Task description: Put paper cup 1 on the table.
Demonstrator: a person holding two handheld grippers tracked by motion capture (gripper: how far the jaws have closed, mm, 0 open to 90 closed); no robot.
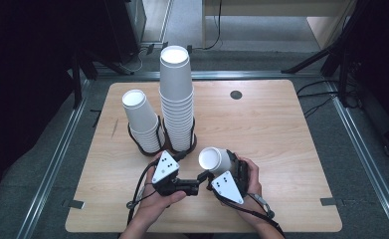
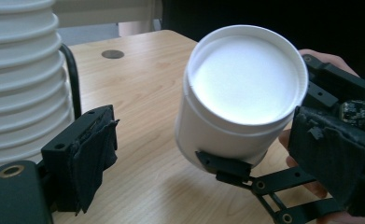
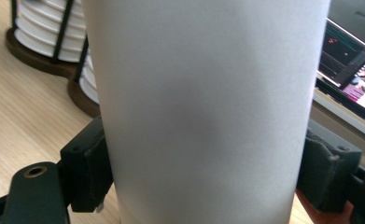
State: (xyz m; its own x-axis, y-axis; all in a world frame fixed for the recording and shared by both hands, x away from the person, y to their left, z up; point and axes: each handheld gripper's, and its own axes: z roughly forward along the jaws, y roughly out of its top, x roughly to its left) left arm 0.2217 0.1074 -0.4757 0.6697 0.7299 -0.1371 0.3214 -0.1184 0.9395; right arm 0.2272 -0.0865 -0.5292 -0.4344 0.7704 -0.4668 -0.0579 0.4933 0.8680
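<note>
A single white paper cup (image 1: 214, 159) is held above the near middle of the table, tilted, with its recessed base (image 2: 245, 79) turned towards the left gripper view. My right gripper (image 1: 218, 169) is shut on its wall, and the cup (image 3: 203, 112) stands between the two padded jaws in the right gripper view. My left gripper (image 1: 194, 186) is just left of it and open. Its wide-apart pads (image 2: 94, 154) flank the cup without touching it. A tall stack of upside-down cups (image 1: 176, 99) and a shorter stack (image 1: 142, 122) stand in dark wire holders behind the grippers.
The wooden table (image 1: 271, 134) has a dark round grommet (image 1: 236, 94) near its far edge. The holders' wooden bases (image 3: 35, 56) sit close to the left gripper. A lit screen (image 3: 353, 60) is off the table. Dark stands and cables surround the table.
</note>
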